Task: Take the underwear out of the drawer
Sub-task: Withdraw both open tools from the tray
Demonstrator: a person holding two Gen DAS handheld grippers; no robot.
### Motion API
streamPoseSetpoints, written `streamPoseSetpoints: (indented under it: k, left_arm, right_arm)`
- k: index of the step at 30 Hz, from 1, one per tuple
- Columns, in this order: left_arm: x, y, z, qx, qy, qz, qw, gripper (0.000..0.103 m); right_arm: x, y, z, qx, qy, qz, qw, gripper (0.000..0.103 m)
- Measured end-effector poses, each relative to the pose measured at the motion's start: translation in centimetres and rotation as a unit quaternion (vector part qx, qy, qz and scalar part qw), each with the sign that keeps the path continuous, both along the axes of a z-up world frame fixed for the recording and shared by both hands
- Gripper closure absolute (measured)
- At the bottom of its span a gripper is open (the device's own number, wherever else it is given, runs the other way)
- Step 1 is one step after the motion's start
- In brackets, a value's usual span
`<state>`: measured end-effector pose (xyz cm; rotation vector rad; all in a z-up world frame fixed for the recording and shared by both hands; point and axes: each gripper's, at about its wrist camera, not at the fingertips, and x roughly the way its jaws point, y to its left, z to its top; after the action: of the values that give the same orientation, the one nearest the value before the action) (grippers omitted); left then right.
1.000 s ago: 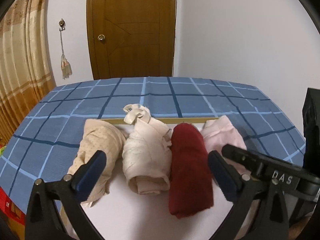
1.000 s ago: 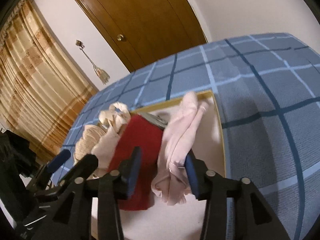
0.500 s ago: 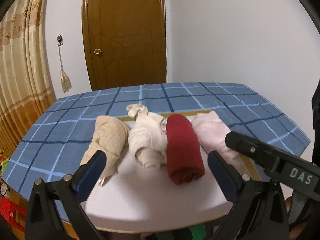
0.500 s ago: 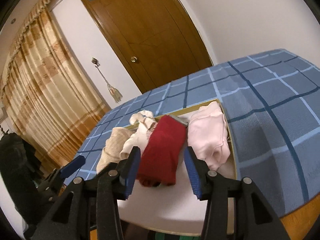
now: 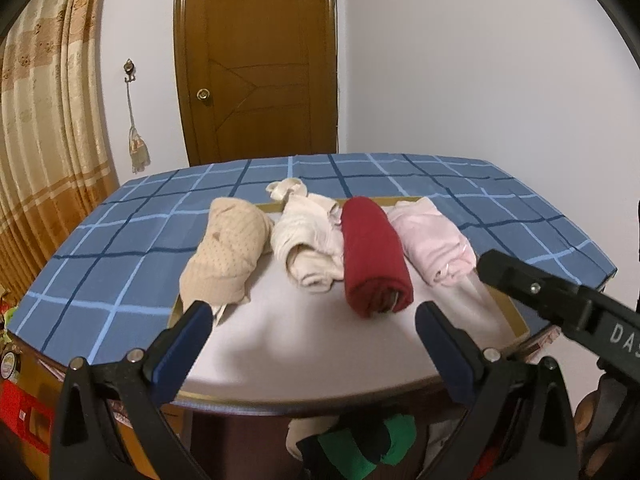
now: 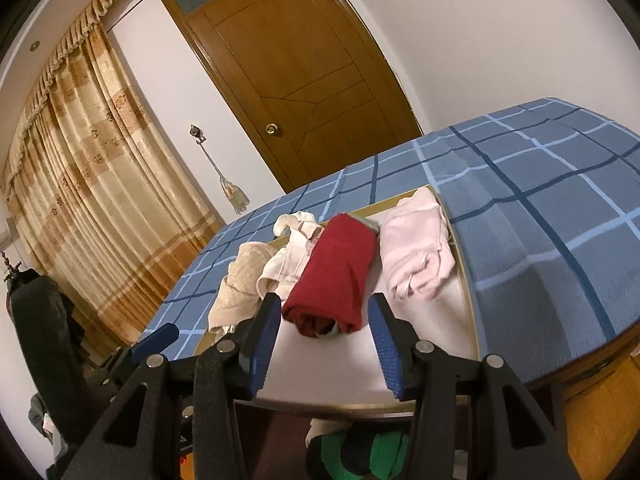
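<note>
Four rolled pieces of underwear lie side by side on a white gold-rimmed board (image 5: 304, 344): beige (image 5: 228, 248), cream (image 5: 308, 240), dark red (image 5: 376, 256) and pink (image 5: 432, 240). In the right wrist view the same row shows beige (image 6: 240, 280), cream (image 6: 288, 264), dark red (image 6: 332, 280) and pink (image 6: 412, 252). My left gripper (image 5: 312, 312) stands wide open and empty, short of the rolls. My right gripper (image 6: 324, 304) is open with nothing between its pads, just before the red roll's near end. Under the board's front edge lies a heap of green and black garments (image 5: 360, 452).
The board rests on a table with a blue checked cloth (image 5: 120, 248). A brown door (image 5: 256, 60) and a white wall stand behind, with gold curtains (image 5: 40, 120) at the left. My right gripper's black body (image 5: 560, 304) reaches in at the right of the left wrist view.
Both grippers have drawn back from the rolls. The board's front edge and the garments beneath it have come into view. The four rolls have not moved.
</note>
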<state>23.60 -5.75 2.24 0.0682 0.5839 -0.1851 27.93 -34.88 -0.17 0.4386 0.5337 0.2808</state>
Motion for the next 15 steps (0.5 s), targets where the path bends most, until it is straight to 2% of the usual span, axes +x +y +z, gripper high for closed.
streamPoseSetpoints:
  k: [15]
  left_arm:
    - [-2.9, 0.4, -2.0, 0.014, 0.007, 0.006, 0.9999, 0.000]
  right_arm:
    - [-3.6, 0.7, -1.9, -0.013, 0.011, 0.002, 1.000, 0.054]
